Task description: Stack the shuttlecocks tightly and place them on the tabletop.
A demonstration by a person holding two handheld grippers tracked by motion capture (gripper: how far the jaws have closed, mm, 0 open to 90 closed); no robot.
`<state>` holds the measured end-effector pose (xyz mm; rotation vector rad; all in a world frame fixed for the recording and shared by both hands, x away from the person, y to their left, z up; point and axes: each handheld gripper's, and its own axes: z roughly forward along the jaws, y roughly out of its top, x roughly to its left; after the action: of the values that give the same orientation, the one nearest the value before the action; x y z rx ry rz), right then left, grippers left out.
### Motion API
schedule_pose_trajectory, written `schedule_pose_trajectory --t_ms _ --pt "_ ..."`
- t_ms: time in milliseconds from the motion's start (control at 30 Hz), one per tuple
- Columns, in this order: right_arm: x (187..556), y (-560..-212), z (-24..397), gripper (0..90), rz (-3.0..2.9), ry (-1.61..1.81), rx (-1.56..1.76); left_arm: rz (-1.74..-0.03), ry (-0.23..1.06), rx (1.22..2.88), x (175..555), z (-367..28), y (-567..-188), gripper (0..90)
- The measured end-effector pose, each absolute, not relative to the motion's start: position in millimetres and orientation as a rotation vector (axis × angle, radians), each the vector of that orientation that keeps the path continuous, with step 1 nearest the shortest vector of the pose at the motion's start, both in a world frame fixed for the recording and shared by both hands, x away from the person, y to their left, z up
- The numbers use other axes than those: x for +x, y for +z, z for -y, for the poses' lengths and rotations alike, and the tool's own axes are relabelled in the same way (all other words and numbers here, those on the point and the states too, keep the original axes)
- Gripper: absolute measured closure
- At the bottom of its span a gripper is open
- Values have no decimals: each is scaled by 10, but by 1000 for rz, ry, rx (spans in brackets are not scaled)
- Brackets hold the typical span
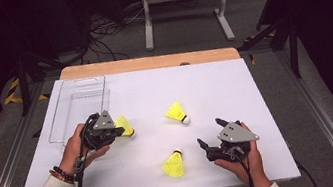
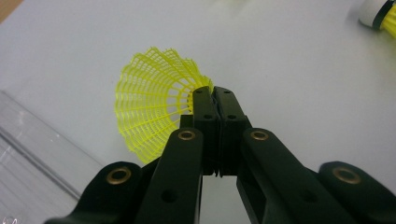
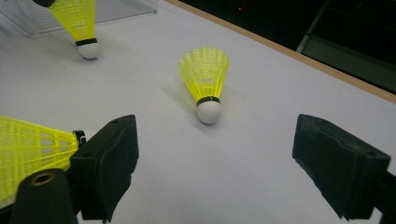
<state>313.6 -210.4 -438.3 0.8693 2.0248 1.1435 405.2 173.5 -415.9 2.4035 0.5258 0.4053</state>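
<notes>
In the high view, the left tool [image 1: 118,130] sits at the left middle of the frame, held in the person's left hand [image 1: 78,149], its jaws clamped on a yellow plastic mesh shuttlecock [image 1: 124,126] just right of a clear plastic rectangular tray [image 1: 73,119] that lies on the upper left of the white surface [image 1: 213,81]. A second yellow shuttlecock with a white cork tip [image 1: 177,113] lies near the frame's centre, and a third yellow shuttlecock [image 1: 174,164] lies below it, just left of the right tool [image 1: 209,134], whose jaws stand wide apart with nothing between them. In the left gripper view, the two black jaws meet at the frame's centre, pinching the edge of the held shuttlecock's yellow skirt [image 2: 148,105], which fans out to the upper left; the tray's clear wall [image 2: 32,149] crosses the lower left. In the right gripper view, the jaws stand far apart at the lower left and lower right, the second shuttlecock [image 3: 205,81] lies at centre above them, the third shuttlecock's skirt [image 3: 32,151] shows at the left edge beside the left jaw, and the held one [image 3: 78,25] hangs at upper left.
</notes>
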Motion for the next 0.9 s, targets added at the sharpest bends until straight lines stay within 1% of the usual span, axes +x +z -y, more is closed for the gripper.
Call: schedule_pose_trajectory --t_ms 200,333,400,567,733,800,867,900 --pt "3150 -4399 2106 154 -2040 1133 876 -475 402 2424 4075 -1605 -4142 887" --pt "3155 -4404 2101 154 -2044 1131 878 -441 431 2443 4090 -1460 -4139 867" --pt "3160 -4409 2100 154 -2049 1128 871 -416 435 2470 4096 -1389 -4157 852" --pt "3160 -4417 2100 154 -2056 1126 872 -380 437 2478 4129 -1225 -4178 825" --pt "3163 -4423 2104 154 -2063 1120 871 -336 425 2495 4155 -1065 -4214 834" --pt "3163 -4425 2097 156 -2070 1121 873 -306 443 2508 4163 -972 -4240 833" --pt "3159 -4426 2093 158 -2074 1118 862 -282 446 2531 4168 -920 -4247 874" --pt "3159 -4426 2094 158 -2074 1116 860 -274 467 2545 4162 -895 -4244 879"
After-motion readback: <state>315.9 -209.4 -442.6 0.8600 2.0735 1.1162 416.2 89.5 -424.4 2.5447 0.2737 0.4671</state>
